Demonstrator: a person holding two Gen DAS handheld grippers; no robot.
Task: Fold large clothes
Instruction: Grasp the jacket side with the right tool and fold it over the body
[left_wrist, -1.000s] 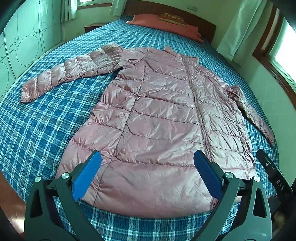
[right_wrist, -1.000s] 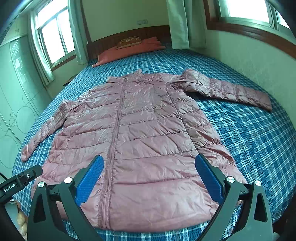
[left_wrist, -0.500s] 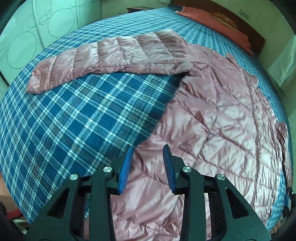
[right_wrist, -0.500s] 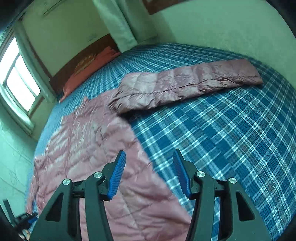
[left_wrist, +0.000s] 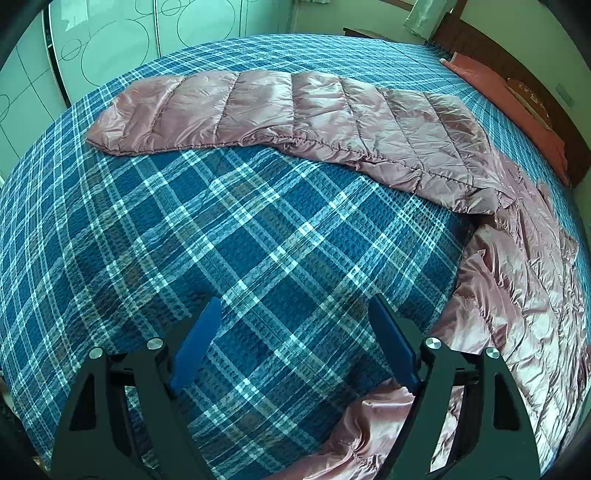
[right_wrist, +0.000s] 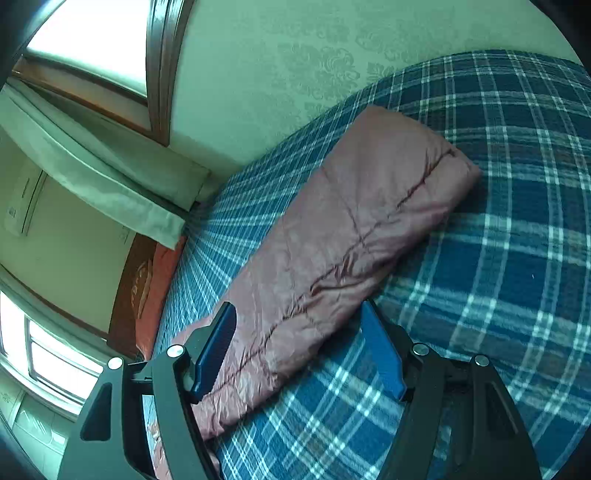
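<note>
Left gripper (left_wrist: 291, 349) hangs over bare blue-and-white plaid bedspread (left_wrist: 229, 240), fingers spread wide with nothing between them; its jaws have just been opening. The right-hand blue pad (left_wrist: 393, 350) sits just beside the puckered side hem of the shiny pink quilted puffer jacket (left_wrist: 517, 295), whether touching I cannot tell. Likely lining up on that side edge, or heading for the sleeve beyond.

Further off, the jacket's left sleeve (left_wrist: 295, 110) lies flat and stretched out towards the bed's far side edge, cuff by the wardrobe side. Spread like that so it can be folded in over the body, by my guess.

Right gripper (right_wrist: 299, 347) straddles the jacket's right sleeve (right_wrist: 362, 221). Its jaws have just been opening, and the sleeve passes between them. The left-hand pad (right_wrist: 216, 347) lies against the fabric; the other pad (right_wrist: 380, 350) stands over plaid beside it, so no pinch yet. The cuff end points at the bed edge by the wall. Folding not yet begun.
</note>
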